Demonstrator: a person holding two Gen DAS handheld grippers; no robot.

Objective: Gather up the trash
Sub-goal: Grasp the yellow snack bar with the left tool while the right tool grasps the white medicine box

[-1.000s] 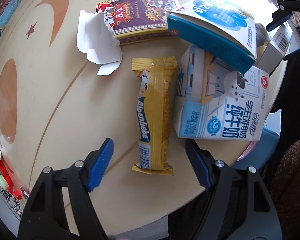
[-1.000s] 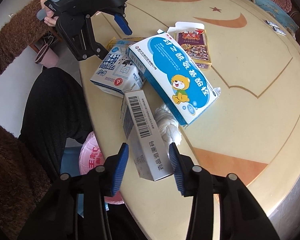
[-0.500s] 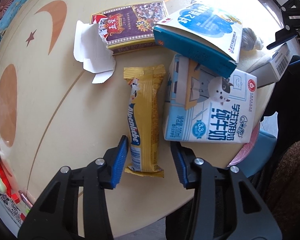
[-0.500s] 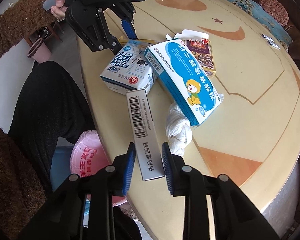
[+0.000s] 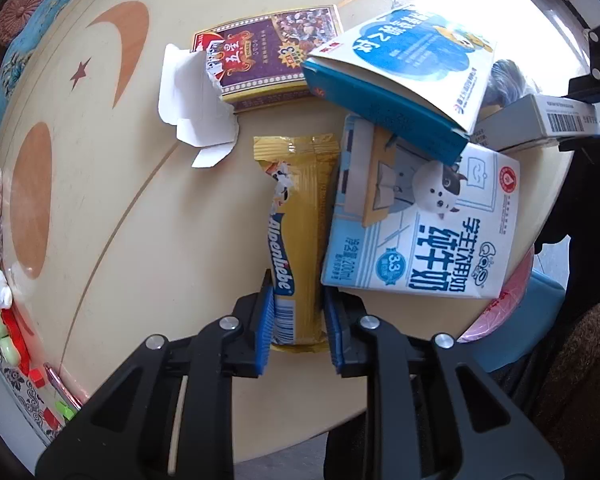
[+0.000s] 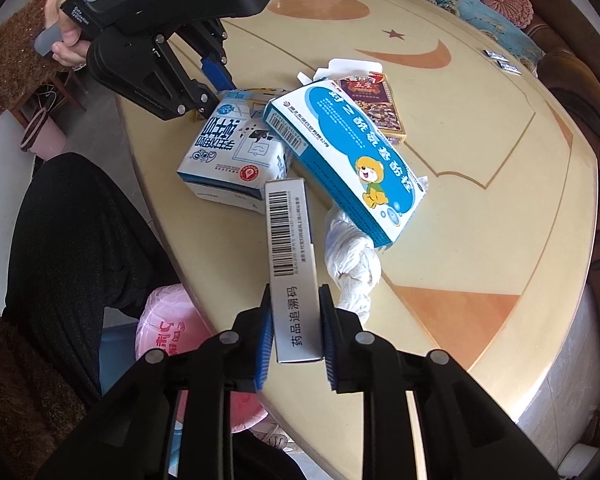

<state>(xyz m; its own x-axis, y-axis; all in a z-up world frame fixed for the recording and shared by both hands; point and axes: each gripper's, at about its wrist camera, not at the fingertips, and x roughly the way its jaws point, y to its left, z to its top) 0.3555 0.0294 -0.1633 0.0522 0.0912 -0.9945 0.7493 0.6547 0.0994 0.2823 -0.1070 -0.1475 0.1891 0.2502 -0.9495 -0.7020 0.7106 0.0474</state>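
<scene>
The left gripper (image 5: 298, 320) is closing on the candy bar (image 5: 296, 240); the right gripper (image 6: 296, 336) is closing on the grey box (image 6: 290, 264).

right gripper (image 6: 296, 332): jaws closing, pads against the barcode box (image 6: 290, 256)
beside: crumpled white tissue (image 6: 350, 264)

Two close downward views, shared table (image 5: 100, 208)

Milk carton (image 5: 420, 224) top hidden under blue medicine box (image 5: 396, 76). White tissue wad (image 6: 352, 264) partly under same box. Pink bag (image 6: 168, 332) mostly behind table edge (image 6: 172, 220). Small packets (image 6: 502, 62) far side: too small to ID.
</scene>
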